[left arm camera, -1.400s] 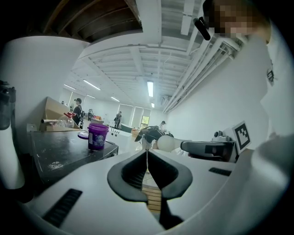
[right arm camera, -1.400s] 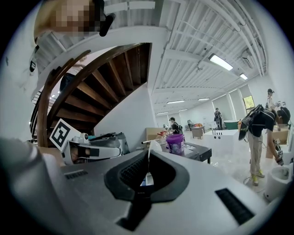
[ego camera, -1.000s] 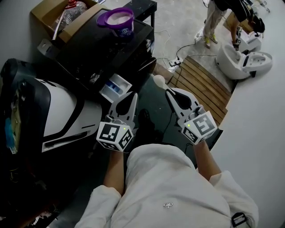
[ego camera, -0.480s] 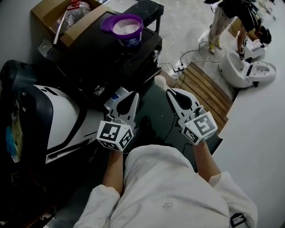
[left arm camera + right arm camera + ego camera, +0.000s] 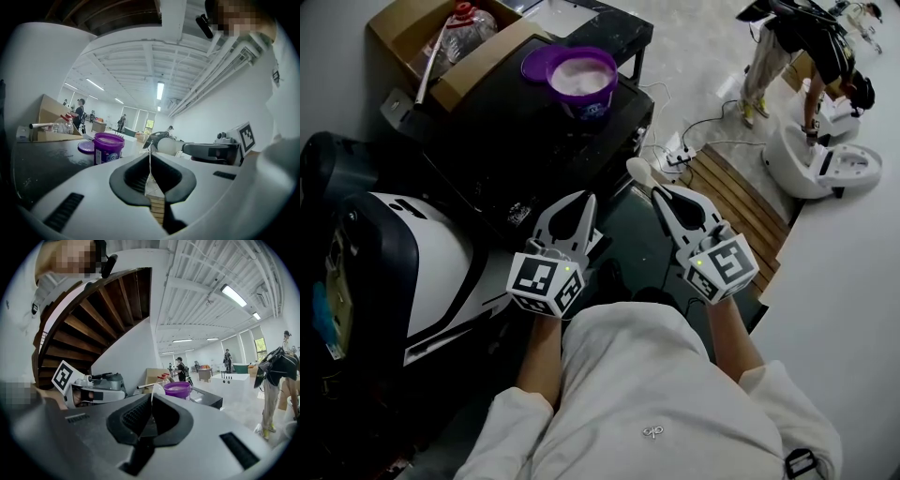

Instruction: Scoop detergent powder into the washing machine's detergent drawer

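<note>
A purple tub of white detergent powder stands open on the black washing machine's top, with its lid beside it. My left gripper is shut and empty at the machine's front edge. The tub shows ahead of its jaws. My right gripper is shut on a white scoop, whose bowl points toward the machine. In the right gripper view the scoop rises past the jaws in front of the tub. The detergent drawer is hidden under the left gripper.
A cardboard box with a plastic bottle sits at the machine's far left. A white and black appliance lies to the left. A slatted wooden platform, a power strip with cables and a standing person are to the right.
The open white drawer, seen a second ago left of the left gripper's tip, is now covered by that gripper. The left gripper has moved forward to the machine's front. The right gripper stayed shut on the scoop.
</note>
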The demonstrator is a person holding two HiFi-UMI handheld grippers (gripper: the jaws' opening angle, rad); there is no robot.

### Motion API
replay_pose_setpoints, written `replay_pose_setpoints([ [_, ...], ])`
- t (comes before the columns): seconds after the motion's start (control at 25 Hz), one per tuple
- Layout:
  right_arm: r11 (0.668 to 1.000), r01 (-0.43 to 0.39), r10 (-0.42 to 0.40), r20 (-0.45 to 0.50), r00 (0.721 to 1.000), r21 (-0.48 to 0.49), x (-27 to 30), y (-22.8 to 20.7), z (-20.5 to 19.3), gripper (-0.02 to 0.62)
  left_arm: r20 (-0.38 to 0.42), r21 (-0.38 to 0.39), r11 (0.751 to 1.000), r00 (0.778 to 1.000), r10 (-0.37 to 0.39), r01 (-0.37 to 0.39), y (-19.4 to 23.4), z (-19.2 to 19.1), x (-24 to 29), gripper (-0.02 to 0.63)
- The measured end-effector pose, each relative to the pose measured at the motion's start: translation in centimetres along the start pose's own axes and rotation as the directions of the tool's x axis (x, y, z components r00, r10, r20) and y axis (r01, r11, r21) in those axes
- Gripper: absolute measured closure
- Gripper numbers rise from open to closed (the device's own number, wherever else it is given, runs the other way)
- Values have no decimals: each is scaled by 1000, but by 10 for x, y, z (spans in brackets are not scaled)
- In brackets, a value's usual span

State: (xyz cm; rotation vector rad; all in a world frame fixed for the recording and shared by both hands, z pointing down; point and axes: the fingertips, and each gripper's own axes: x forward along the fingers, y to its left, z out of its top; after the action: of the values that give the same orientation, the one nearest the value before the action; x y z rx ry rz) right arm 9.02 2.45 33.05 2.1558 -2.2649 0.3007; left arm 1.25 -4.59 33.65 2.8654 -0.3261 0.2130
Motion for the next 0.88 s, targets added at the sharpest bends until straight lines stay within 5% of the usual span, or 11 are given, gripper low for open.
replay_pose_setpoints([
  [0.88,997,-76,75,-67,995,-14,65,-32,12,586,10,-78,995,998,68,-67,37,4,31,583],
])
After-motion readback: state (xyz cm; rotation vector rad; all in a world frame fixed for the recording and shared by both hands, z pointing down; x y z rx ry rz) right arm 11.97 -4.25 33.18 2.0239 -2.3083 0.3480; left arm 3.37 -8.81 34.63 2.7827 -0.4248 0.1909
